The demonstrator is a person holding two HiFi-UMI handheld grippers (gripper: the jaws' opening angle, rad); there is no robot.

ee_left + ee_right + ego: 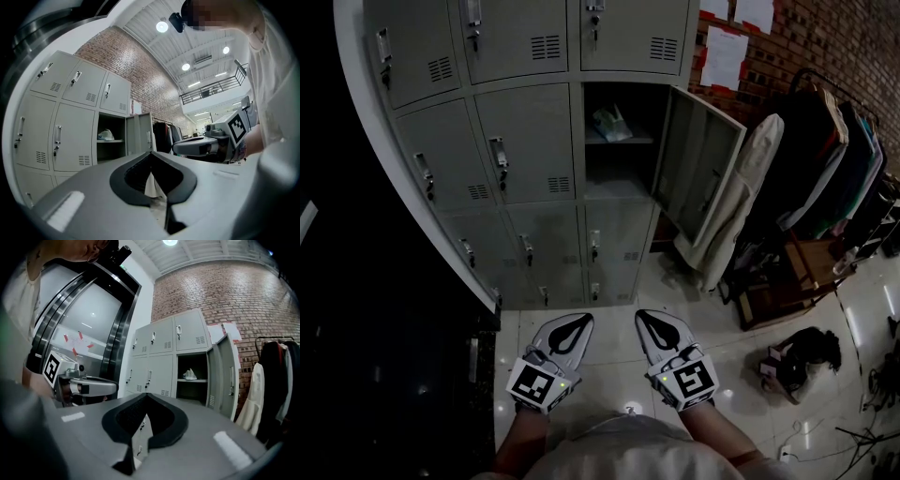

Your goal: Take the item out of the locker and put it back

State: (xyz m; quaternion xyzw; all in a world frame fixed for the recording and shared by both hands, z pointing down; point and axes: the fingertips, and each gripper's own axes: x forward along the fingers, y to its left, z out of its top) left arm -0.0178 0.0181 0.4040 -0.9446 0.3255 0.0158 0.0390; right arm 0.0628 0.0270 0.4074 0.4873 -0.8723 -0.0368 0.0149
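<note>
We hold the left gripper (572, 326) and right gripper (654, 323) low before the grey sheet-metal lockers (534, 141), each claw's jaws pressed together on nothing. The item (610, 122), pale and crumpled, lies on the open locker's shelf (628, 141), towards its left edge. Only the head view shows the glossy floor tiles (675, 300); the gripper views alone show the ceiling lights (161, 26).

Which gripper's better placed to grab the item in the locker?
Right, marginally: the right gripper sits more directly below the open locker holding the item; the left gripper is off to its side. Both shut.
</note>
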